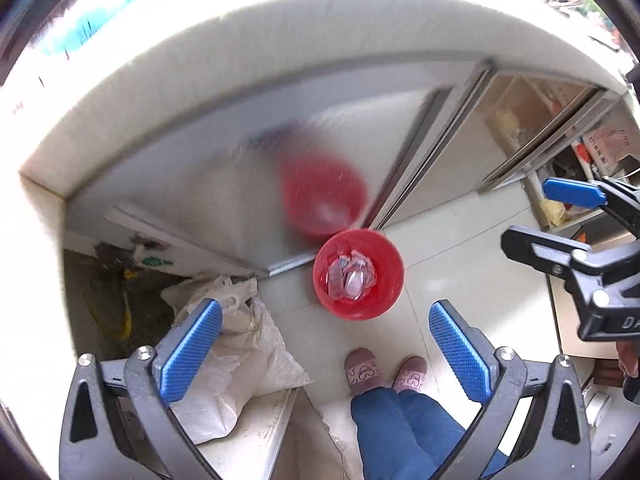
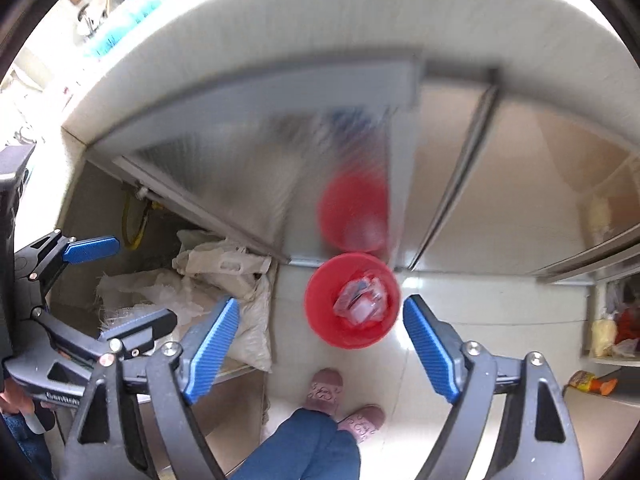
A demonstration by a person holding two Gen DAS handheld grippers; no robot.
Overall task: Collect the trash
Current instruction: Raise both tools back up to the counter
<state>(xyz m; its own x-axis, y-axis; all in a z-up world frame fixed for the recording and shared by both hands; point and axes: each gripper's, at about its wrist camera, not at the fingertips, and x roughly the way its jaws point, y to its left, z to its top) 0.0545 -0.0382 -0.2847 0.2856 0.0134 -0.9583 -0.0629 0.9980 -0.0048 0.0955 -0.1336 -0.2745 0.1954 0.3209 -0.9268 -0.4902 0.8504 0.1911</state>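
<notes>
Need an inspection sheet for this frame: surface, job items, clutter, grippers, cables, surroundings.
Surface: pale tiled floor, glossy.
Job's things: round red plastic bin on the floor beside the frosted sliding cabinet door; crumpled clear plastic wrappers inside.
Clutter: white woven sacks in the open cabinet.
Grippers: left gripper and right gripper both open, empty, above the bin.
Cables: yellow hose in the cabinet.
Surroundings: person's pink slippers, blue trousers.

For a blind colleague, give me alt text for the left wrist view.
Looking down between the open left gripper, a red bin holding clear plastic trash stands on the tiled floor by a metal cabinet door.
</notes>
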